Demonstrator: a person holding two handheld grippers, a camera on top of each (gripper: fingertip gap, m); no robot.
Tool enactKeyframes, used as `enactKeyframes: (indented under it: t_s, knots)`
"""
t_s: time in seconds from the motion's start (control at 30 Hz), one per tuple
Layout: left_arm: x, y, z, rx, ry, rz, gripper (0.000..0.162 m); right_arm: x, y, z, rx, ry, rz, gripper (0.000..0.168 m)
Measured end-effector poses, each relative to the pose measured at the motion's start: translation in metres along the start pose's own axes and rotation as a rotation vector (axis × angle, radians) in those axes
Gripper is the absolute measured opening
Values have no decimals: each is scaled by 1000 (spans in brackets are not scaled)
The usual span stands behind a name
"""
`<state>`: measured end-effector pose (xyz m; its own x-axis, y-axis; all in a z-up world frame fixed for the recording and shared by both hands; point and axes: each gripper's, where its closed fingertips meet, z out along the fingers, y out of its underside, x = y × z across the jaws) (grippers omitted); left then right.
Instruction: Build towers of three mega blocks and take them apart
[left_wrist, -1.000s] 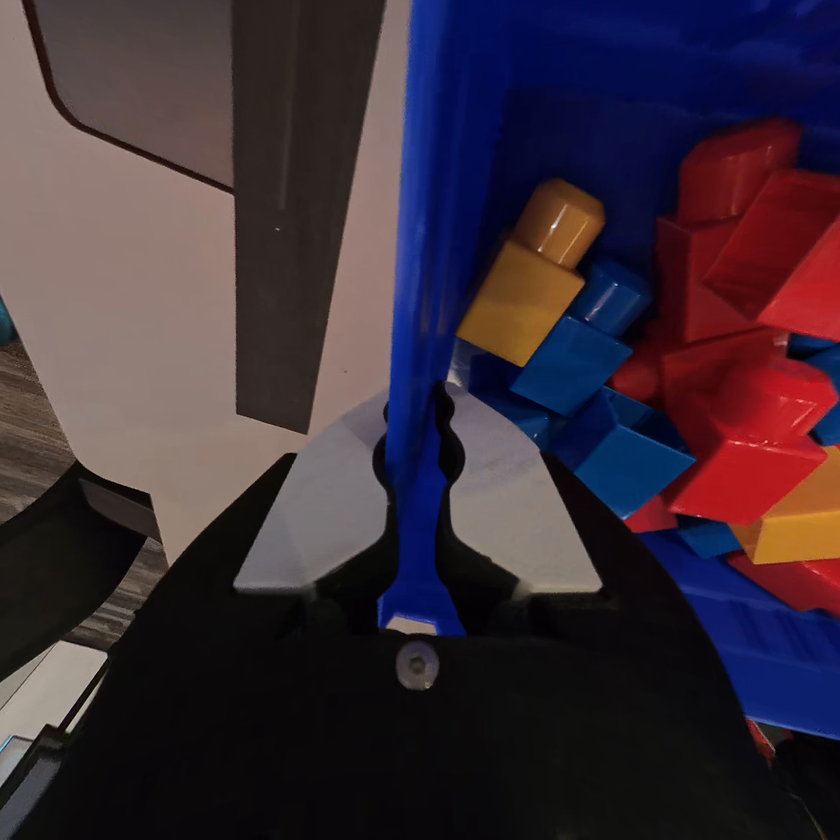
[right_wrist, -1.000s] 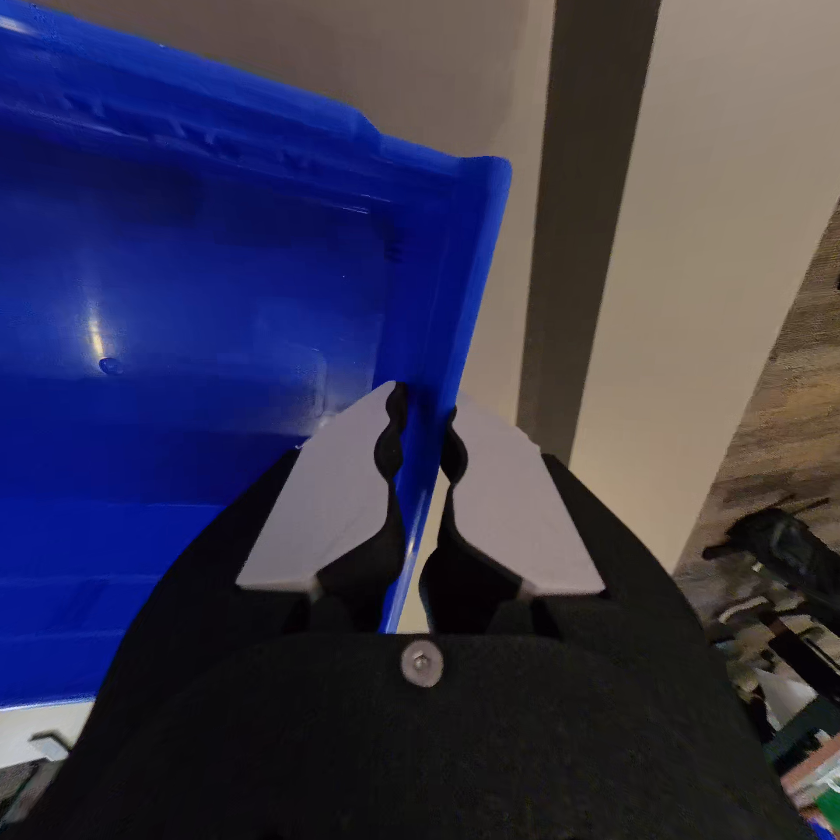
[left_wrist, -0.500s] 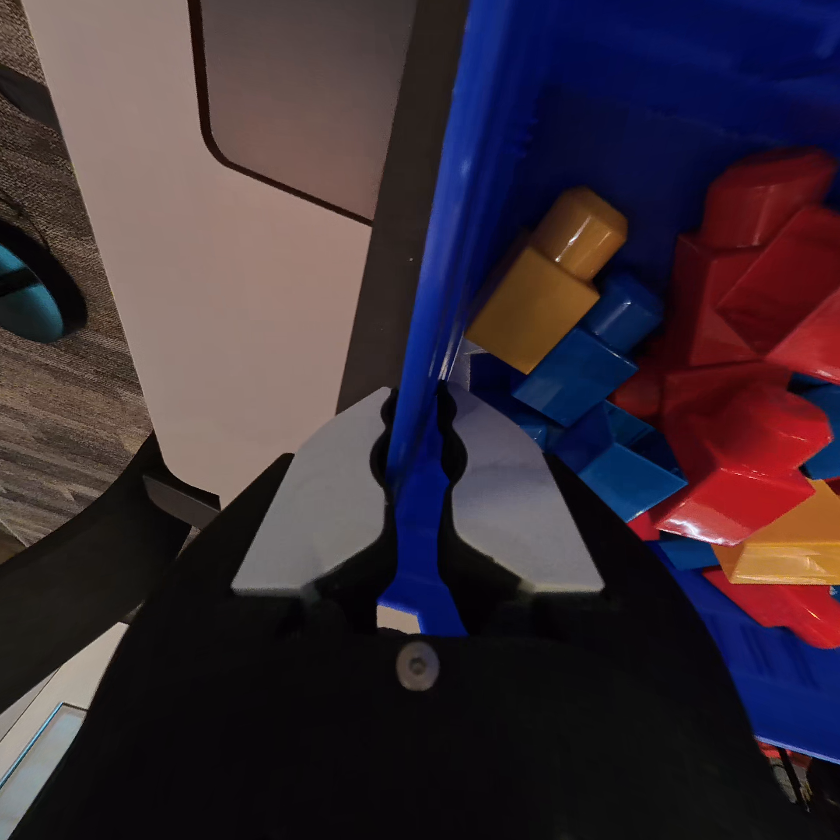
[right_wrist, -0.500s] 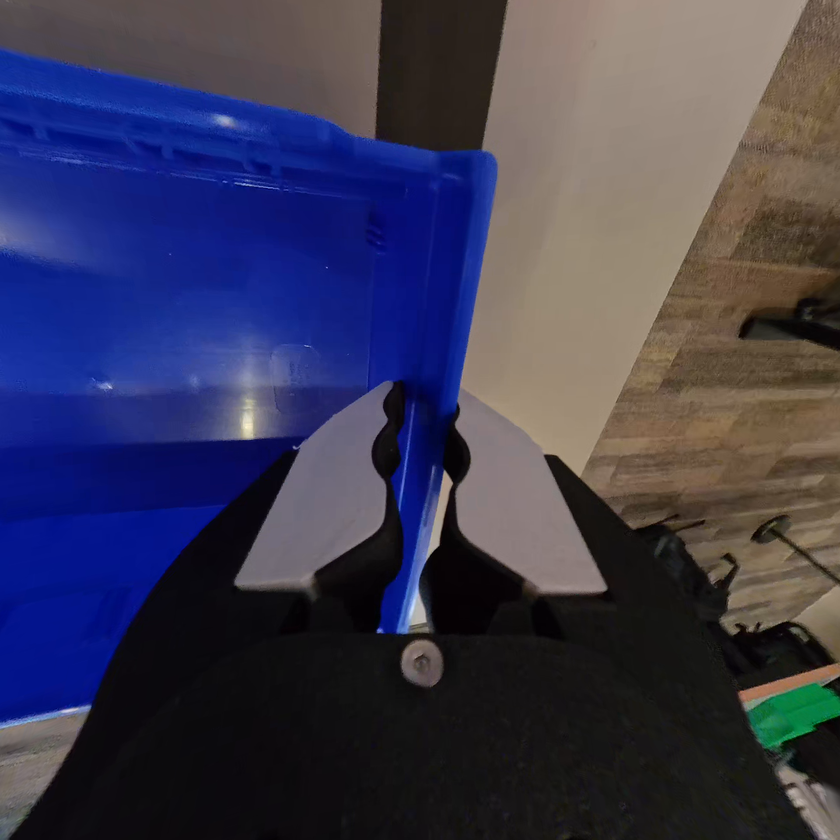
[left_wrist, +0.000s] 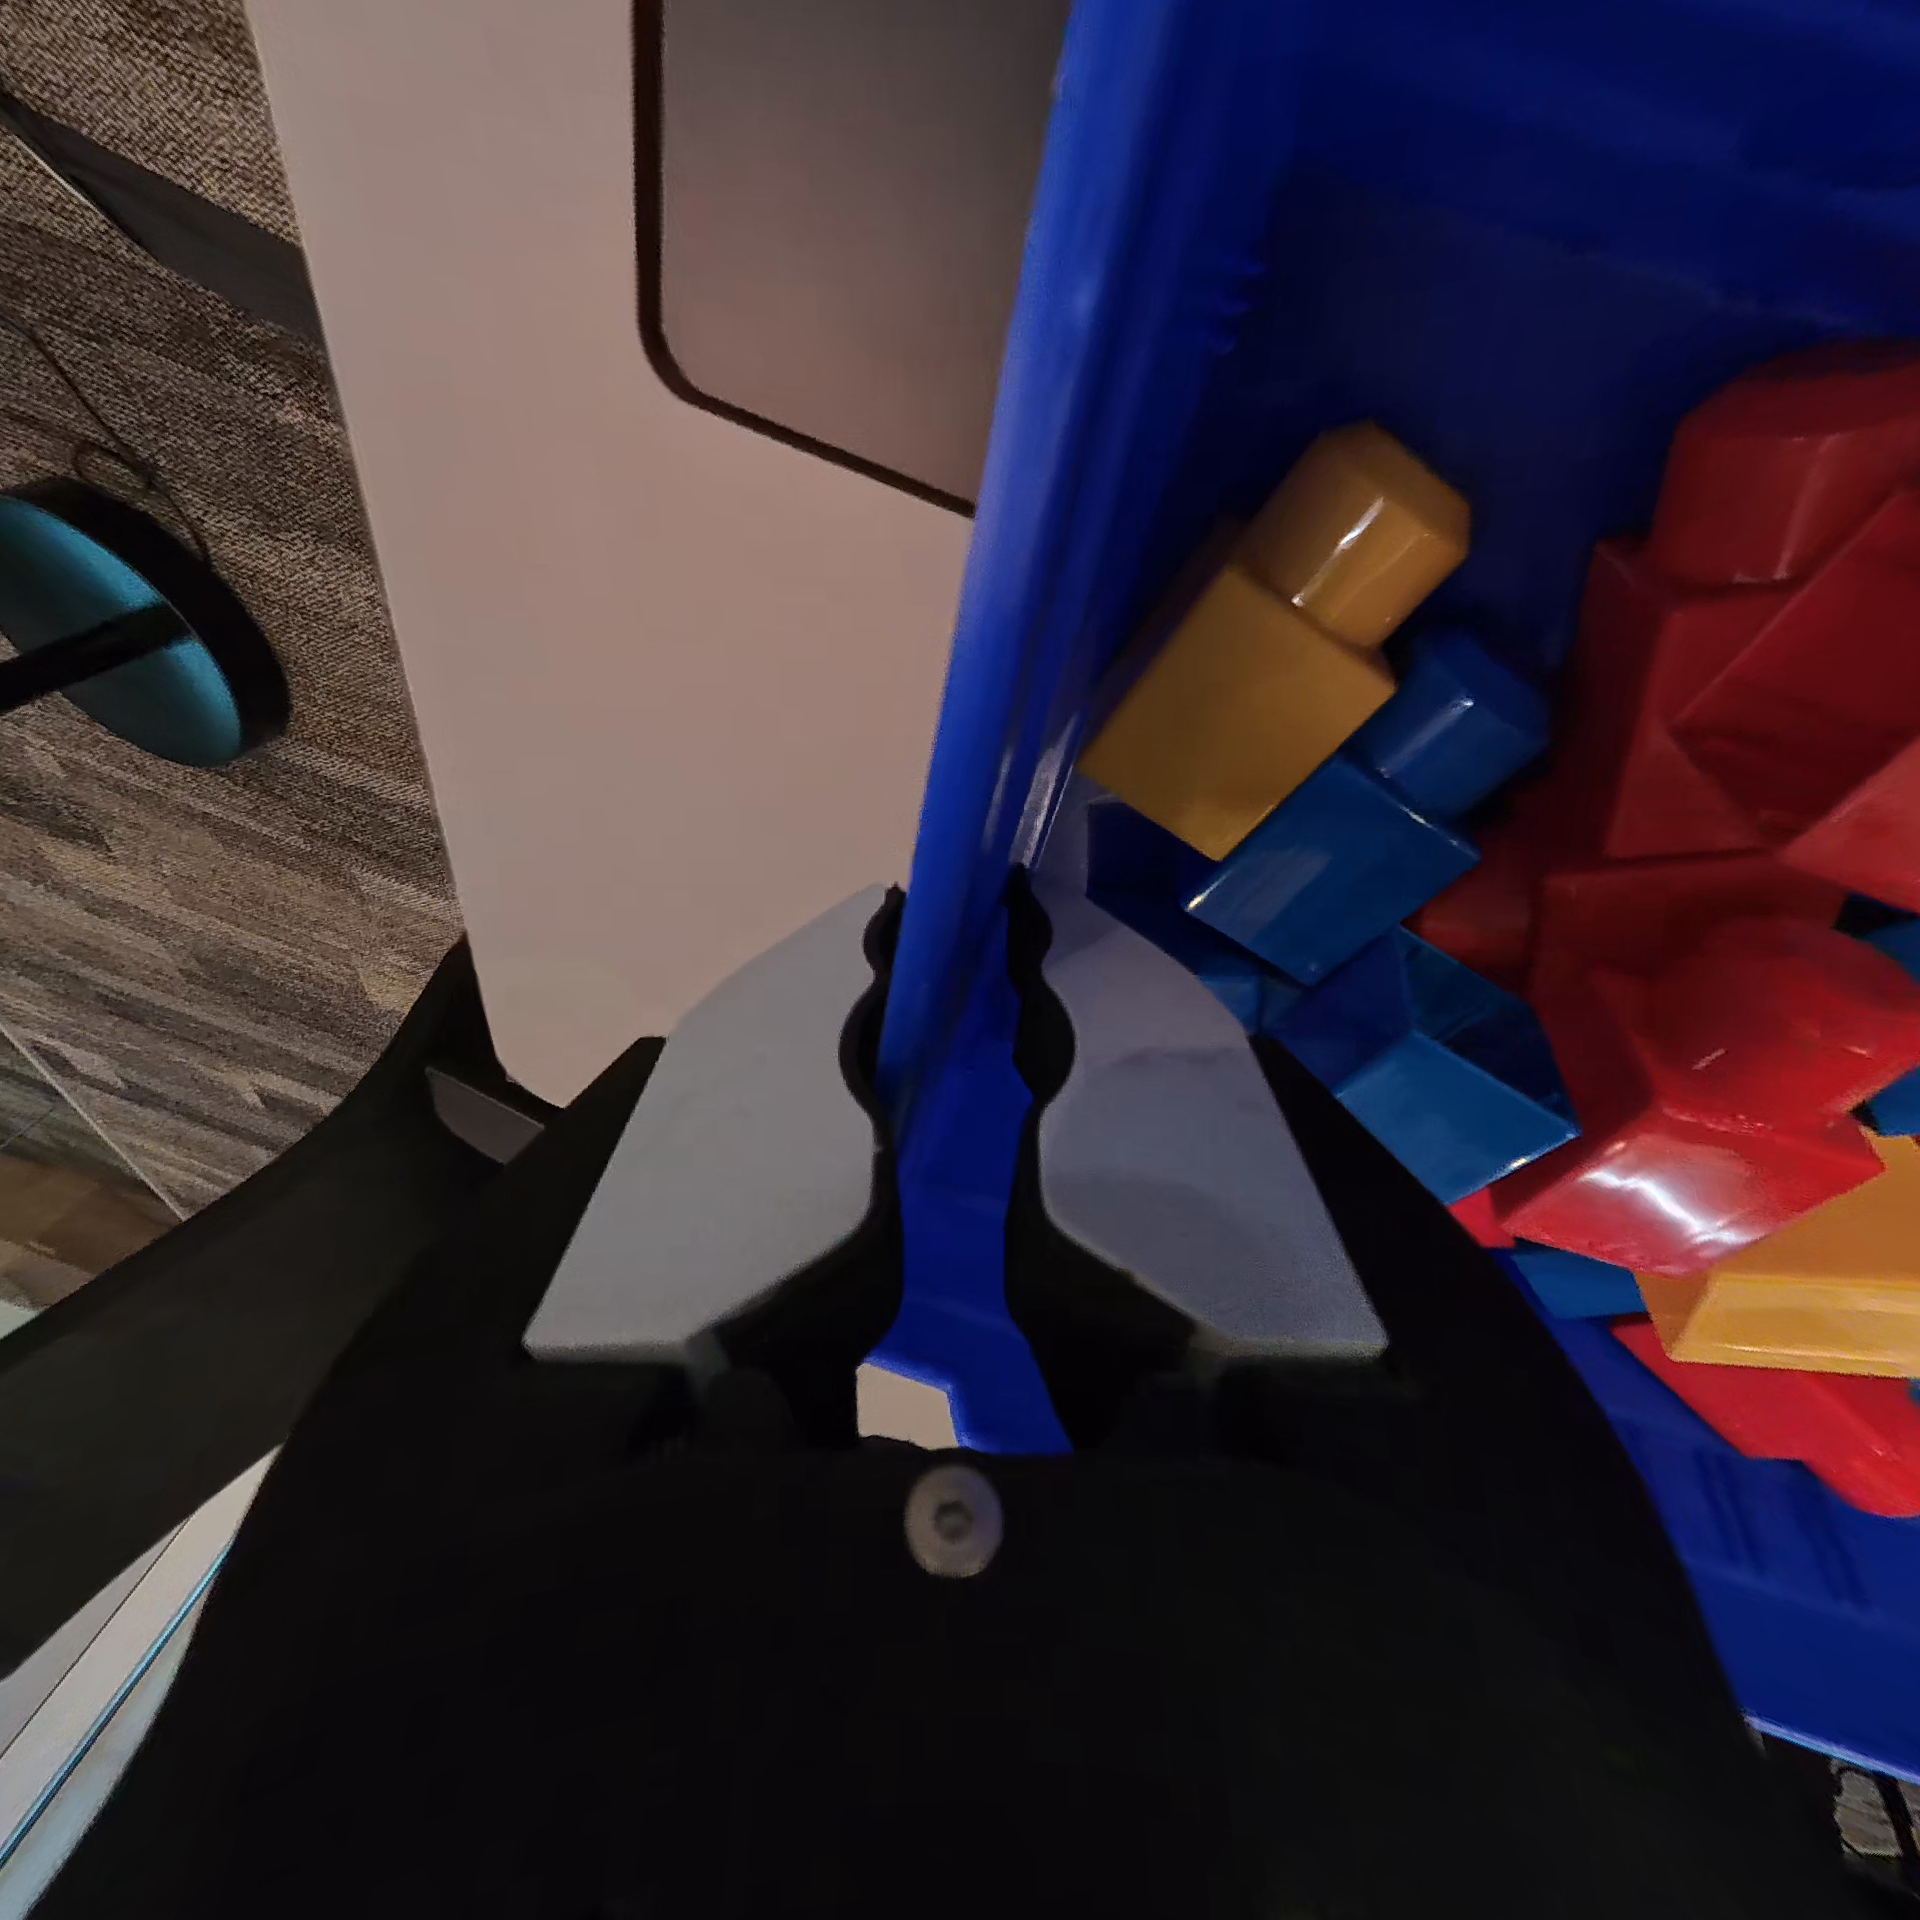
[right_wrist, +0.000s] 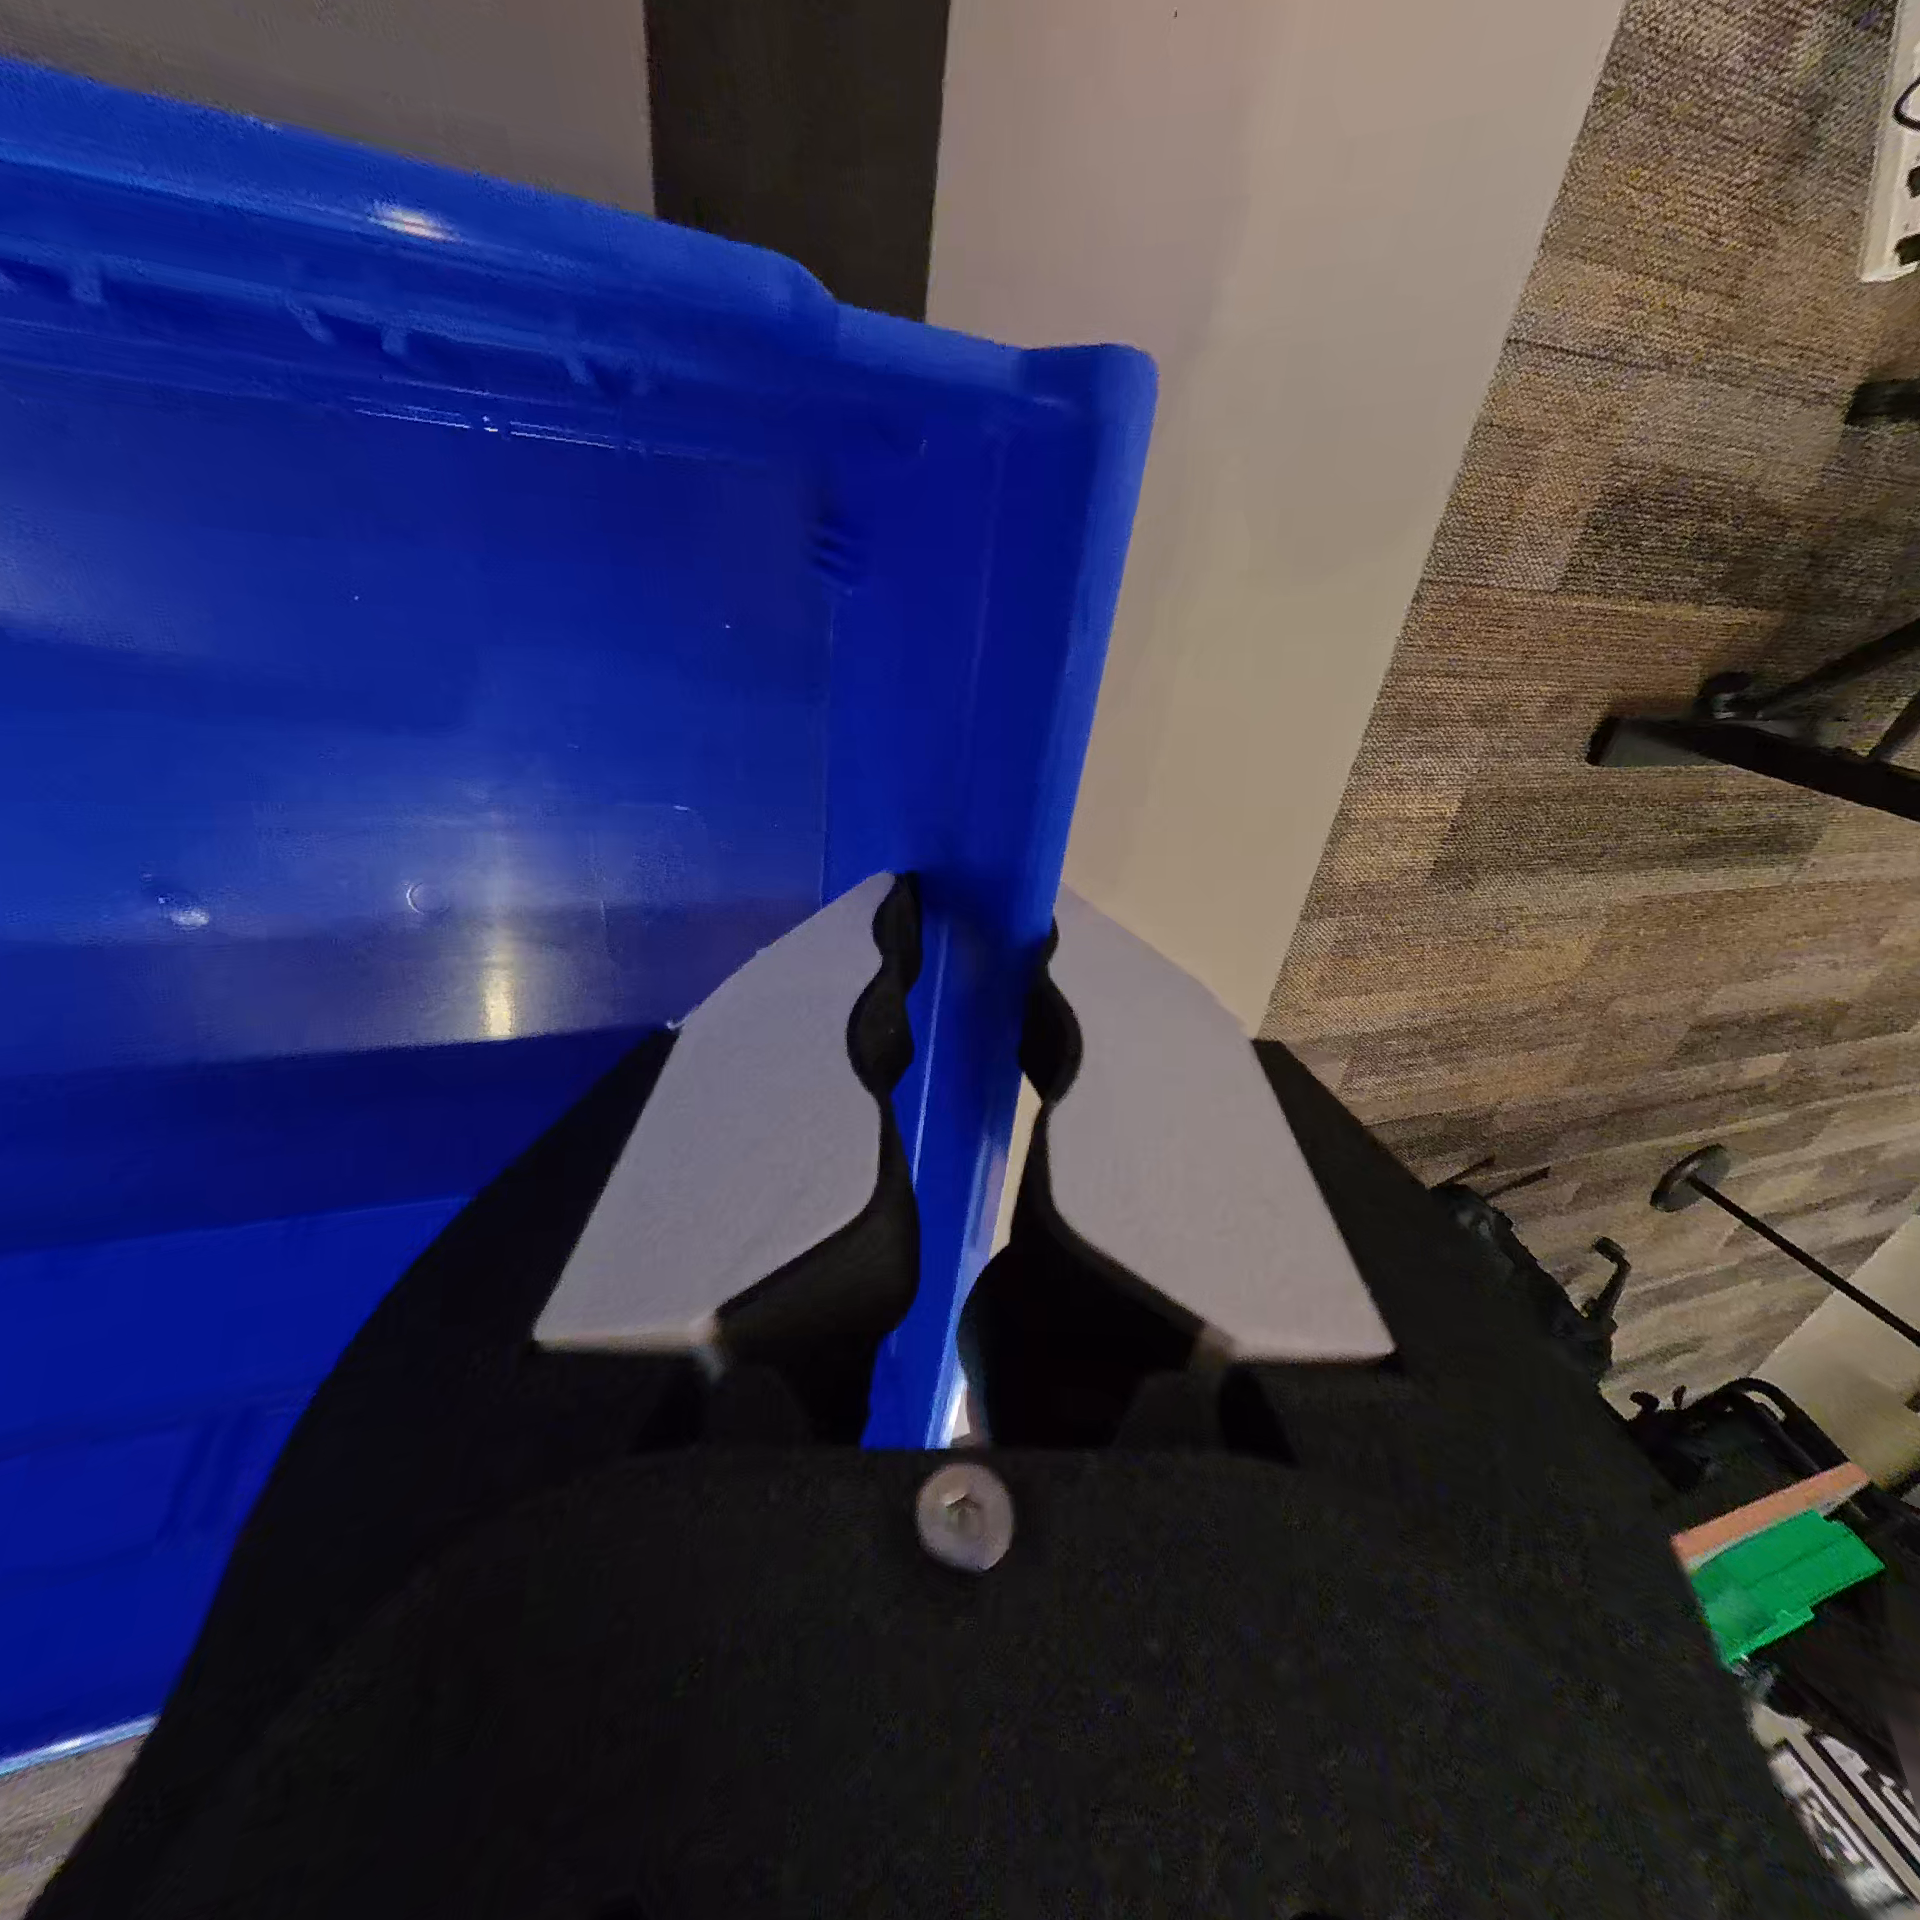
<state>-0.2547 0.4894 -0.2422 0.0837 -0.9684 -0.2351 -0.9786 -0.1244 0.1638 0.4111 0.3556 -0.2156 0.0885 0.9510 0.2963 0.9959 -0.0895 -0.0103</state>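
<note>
- No brand or writing can be read on anything here.
- The left gripper (left_wrist: 951, 925) pinches the side wall of the blue plastic bin (left_wrist: 1081, 436).
- Only the left wrist view shows the red, blue and yellow mega blocks (left_wrist: 1558, 935) heaped inside the bin.
- The right gripper (right_wrist: 971, 914) pinches the bin's opposite wall near a corner; its view shows only bare blue interior and grey carpet (right_wrist: 1610, 831).

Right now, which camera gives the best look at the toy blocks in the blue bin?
The left wrist view: it shows red, blue and yellow blocks piled inside the blue bin. The right wrist view shows only the bin's bare wall, with no blocks visible.
</note>
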Motion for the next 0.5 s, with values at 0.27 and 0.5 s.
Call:
enactKeyframes:
  t_s: [0.27, 0.5]
  knots:
    - [-16, -6, 3, -10, -25, 36, 21, 16, -3, 6, -3, 23, -2, 19]
    - [-18, -8, 3, 6, -42, 28, 23, 18, -4, 8, -9, 42, 21, 21]
